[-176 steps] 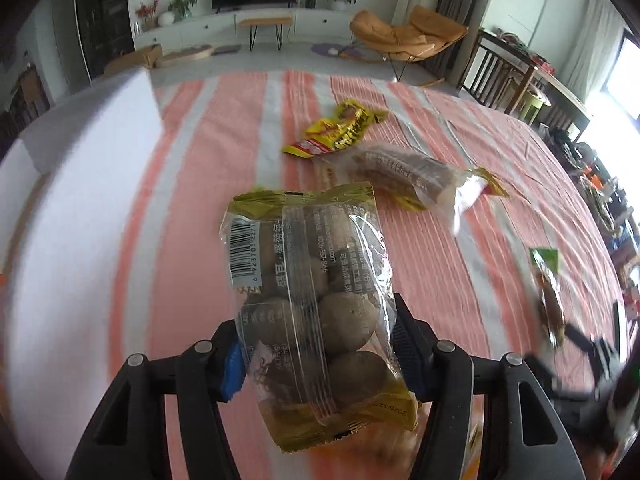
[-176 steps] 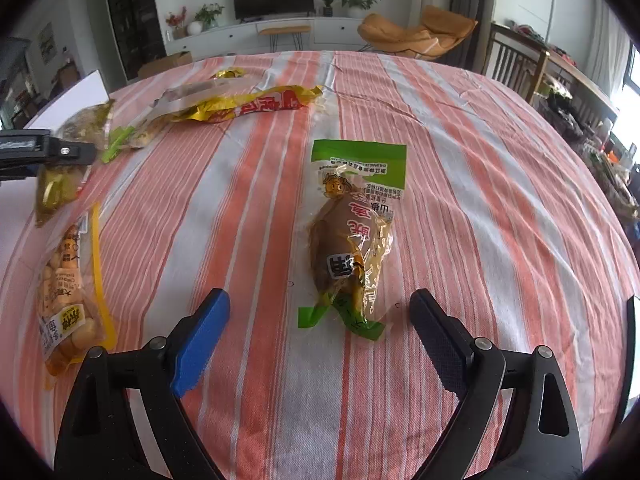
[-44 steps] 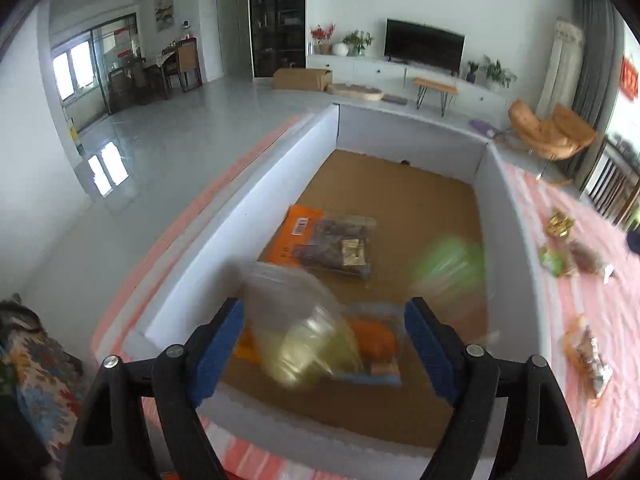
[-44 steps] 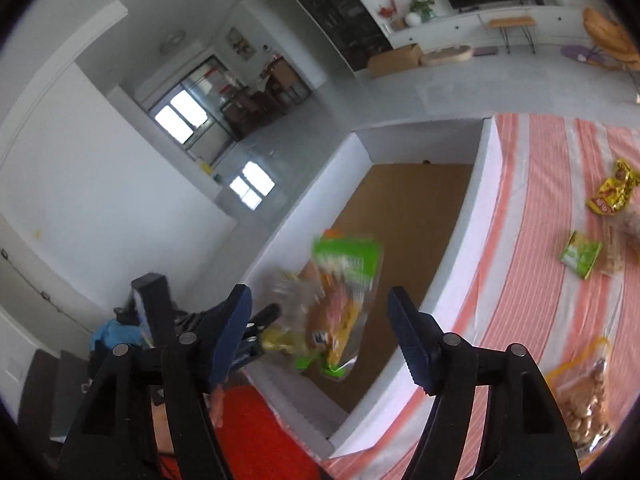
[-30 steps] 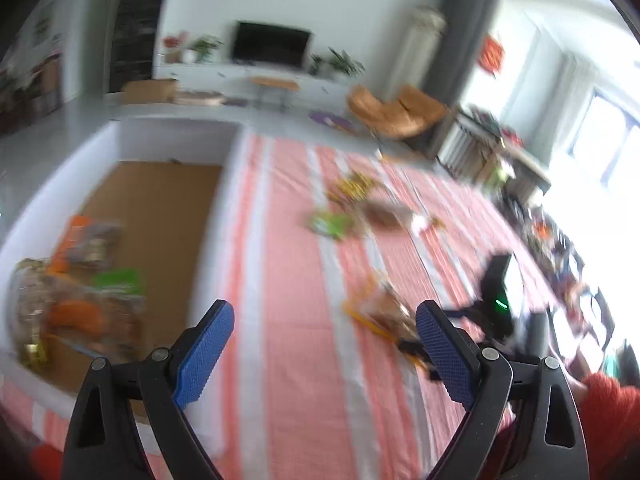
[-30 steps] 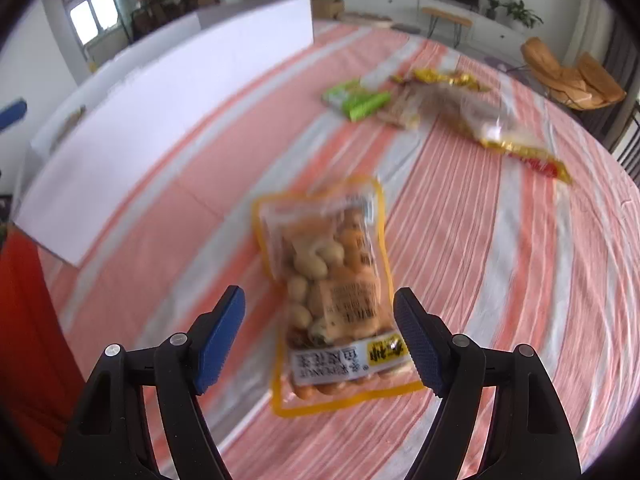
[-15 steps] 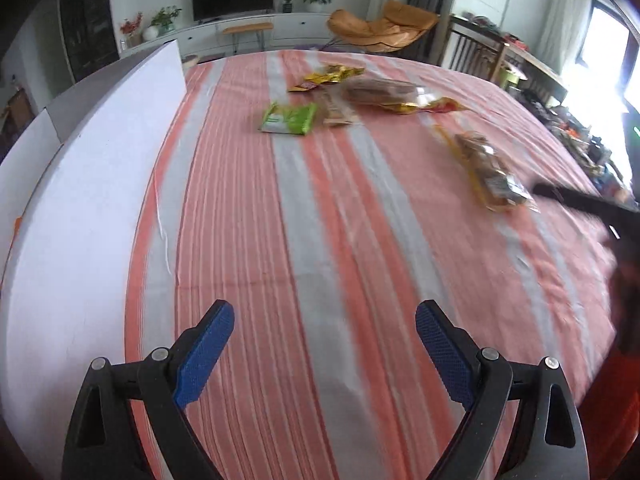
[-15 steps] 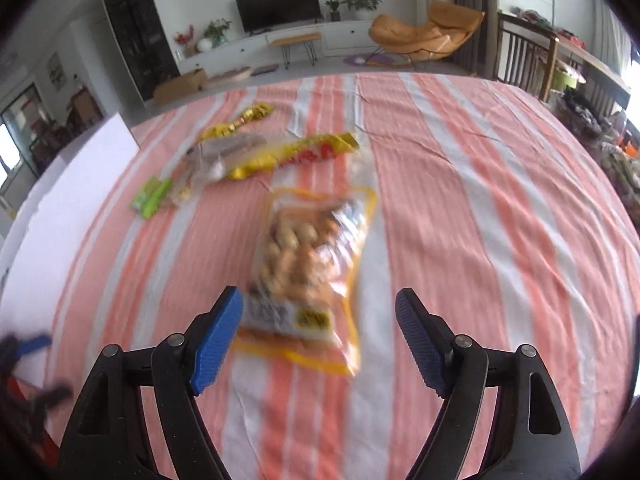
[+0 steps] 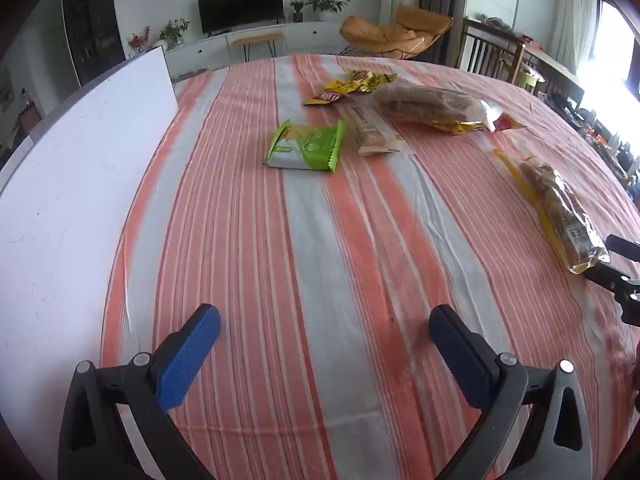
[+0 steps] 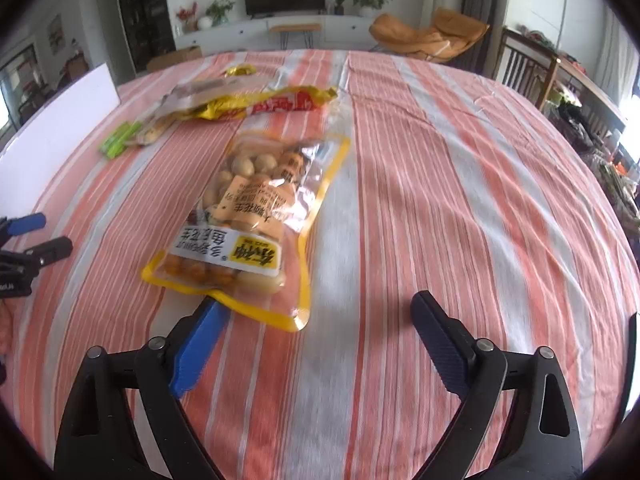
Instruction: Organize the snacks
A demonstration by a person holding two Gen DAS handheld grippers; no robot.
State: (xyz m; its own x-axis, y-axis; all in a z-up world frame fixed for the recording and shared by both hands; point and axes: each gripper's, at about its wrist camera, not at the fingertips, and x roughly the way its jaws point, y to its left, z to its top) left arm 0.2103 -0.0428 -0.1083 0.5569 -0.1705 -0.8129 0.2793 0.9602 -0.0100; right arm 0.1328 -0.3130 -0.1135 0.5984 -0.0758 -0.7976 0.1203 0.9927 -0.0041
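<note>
White box wall (image 9: 80, 168) runs along the left edge of the table (image 9: 320, 260), which has an orange/grey striped cloth. Left gripper (image 9: 324, 330) hovers over bare cloth, jaws spread wide and just opened further, nothing between them. Beyond it: green snack packet (image 9: 306, 146) lying flat near table centre, a clear-wrapped bar (image 9: 370, 130) just right of it, yellow foil packet (image 9: 352, 86) further back, and a long bread bag (image 9: 436, 108) to the right of that. All snacks still out on the cloth, none seen in the box. Peanut bag (image 10: 256, 216) with yellow border lies flat in front of the right gripper (image 10: 316, 326), slightly left of its centreline; the bag's near edge overlaps the left fingertip (image 10: 208, 320), contact unclear. Right gripper's jaws spread wide, also just opened further, bag not pinched.
</note>
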